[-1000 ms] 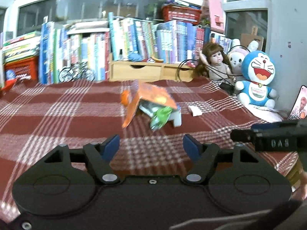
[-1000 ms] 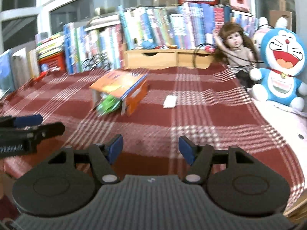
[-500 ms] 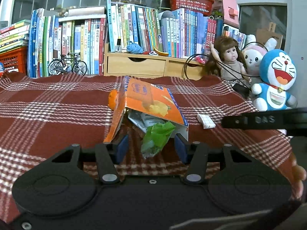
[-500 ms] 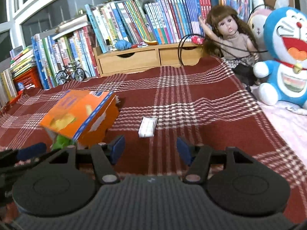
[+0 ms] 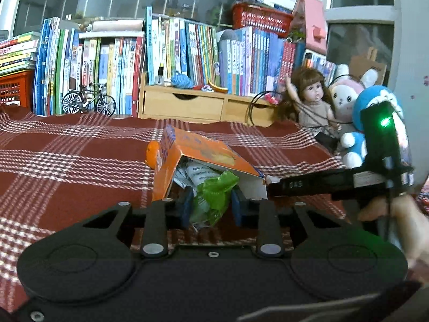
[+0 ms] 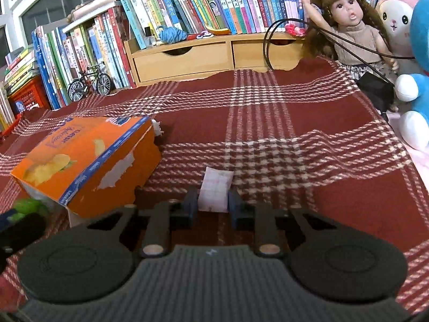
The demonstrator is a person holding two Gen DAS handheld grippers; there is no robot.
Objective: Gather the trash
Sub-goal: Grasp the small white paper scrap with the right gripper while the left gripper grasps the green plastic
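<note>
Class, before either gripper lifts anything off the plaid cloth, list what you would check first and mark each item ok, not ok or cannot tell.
1. Left gripper, jaws just closing, has the green plastic bag between its fingers: ok.
2. Pads pressing the bag firmly: cannot tell.
3. Right gripper, jaws just closing, straddles the white paper packet: ok.
4. Packet squeezed tight: cannot tell.
5. Bag free of the torn orange box: not ok, it sits in the opening.
</note>
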